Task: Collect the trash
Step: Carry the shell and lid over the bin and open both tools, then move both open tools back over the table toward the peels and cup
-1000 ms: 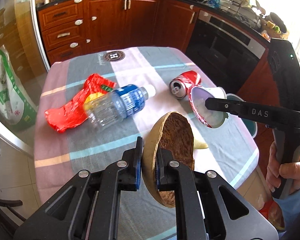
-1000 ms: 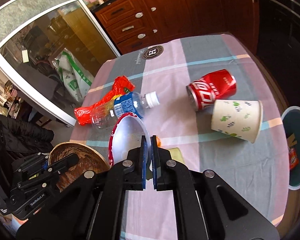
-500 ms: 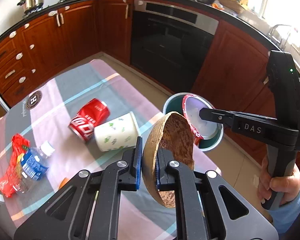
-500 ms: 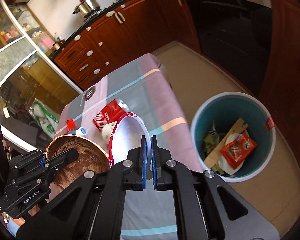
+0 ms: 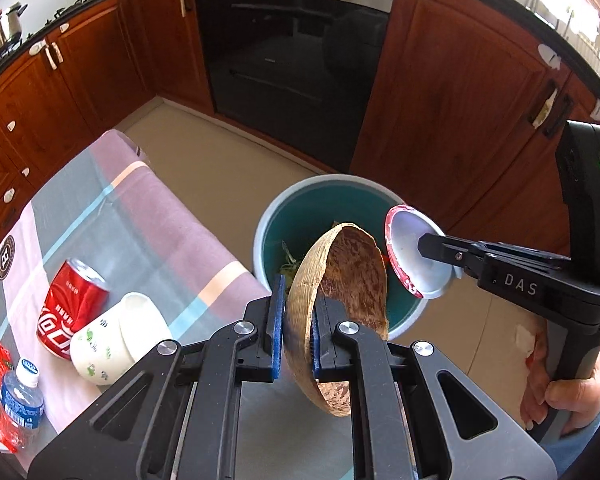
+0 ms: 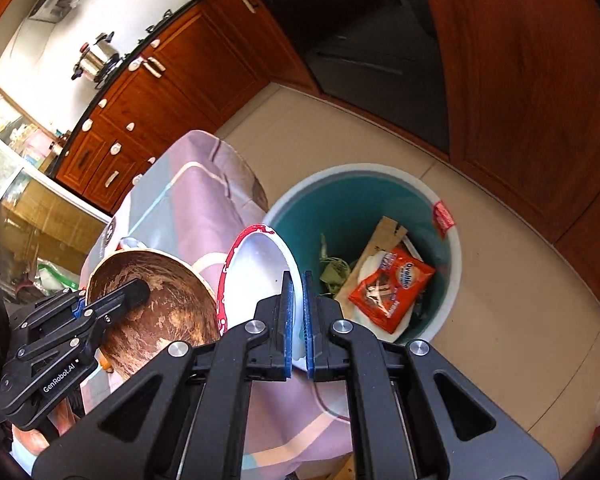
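Black plastic left gripper [image 5: 296,328] and right gripper [image 6: 298,320], blue ribbed pads [image 5: 277,320], silver screws [image 5: 245,327], white "DAS" lettering [image 5: 520,285], light-blue sleeve [image 5: 580,446].

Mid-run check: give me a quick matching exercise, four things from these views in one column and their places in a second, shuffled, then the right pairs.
Things:
1. coconut shell bowl
2. red-rimmed paper bowl
3. red soda can
4. orange snack wrapper

Places:
A. lying inside the teal bin
B. clamped in the left gripper
C. on its side on the tablecloth, beside the paper cup
D. clamped in the right gripper

Pairs: 1-B, 2-D, 3-C, 4-A
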A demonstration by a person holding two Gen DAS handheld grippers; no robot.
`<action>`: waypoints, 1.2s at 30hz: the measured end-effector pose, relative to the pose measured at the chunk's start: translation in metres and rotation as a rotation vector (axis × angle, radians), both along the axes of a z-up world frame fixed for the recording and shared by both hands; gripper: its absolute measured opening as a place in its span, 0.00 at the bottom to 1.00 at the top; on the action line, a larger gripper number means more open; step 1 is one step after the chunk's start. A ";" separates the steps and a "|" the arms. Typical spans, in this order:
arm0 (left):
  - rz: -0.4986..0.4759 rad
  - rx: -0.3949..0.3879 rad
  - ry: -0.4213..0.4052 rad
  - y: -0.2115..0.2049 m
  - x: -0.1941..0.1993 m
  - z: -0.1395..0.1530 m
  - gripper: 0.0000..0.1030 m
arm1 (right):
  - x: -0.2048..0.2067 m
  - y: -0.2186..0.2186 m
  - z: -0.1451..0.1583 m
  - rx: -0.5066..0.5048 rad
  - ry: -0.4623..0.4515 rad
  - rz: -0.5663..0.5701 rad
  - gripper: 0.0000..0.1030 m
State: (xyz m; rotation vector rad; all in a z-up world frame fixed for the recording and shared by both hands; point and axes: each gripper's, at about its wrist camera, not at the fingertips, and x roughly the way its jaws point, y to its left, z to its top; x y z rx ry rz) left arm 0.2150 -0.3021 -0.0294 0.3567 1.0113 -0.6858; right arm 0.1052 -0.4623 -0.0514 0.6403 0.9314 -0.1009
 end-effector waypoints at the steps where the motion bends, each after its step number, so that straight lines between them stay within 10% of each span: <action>1: -0.003 0.009 0.003 -0.006 0.002 -0.004 0.11 | 0.001 -0.004 -0.004 0.005 0.009 -0.006 0.05; 11: -0.032 0.084 0.033 -0.036 0.010 -0.039 0.14 | 0.004 -0.021 -0.037 0.010 0.076 -0.010 0.09; 13: -0.033 0.098 0.037 -0.038 0.012 -0.043 0.15 | 0.005 -0.021 -0.040 0.021 0.078 -0.008 0.17; 15: -0.034 0.102 0.041 -0.039 0.012 -0.046 0.16 | 0.007 -0.022 -0.042 0.028 0.074 -0.010 0.47; 18: -0.021 0.096 0.032 -0.035 0.012 -0.045 0.29 | 0.007 -0.018 -0.039 0.013 0.063 -0.008 0.57; 20: -0.005 0.084 0.012 -0.031 0.012 -0.039 0.56 | 0.008 -0.016 -0.036 0.015 0.056 -0.006 0.71; 24: 0.021 0.064 -0.023 -0.023 0.014 -0.028 0.63 | 0.006 -0.017 -0.029 0.012 0.055 -0.031 0.82; 36: 0.032 -0.007 -0.016 0.000 -0.008 -0.004 0.82 | -0.006 -0.007 -0.011 0.015 0.077 -0.061 0.84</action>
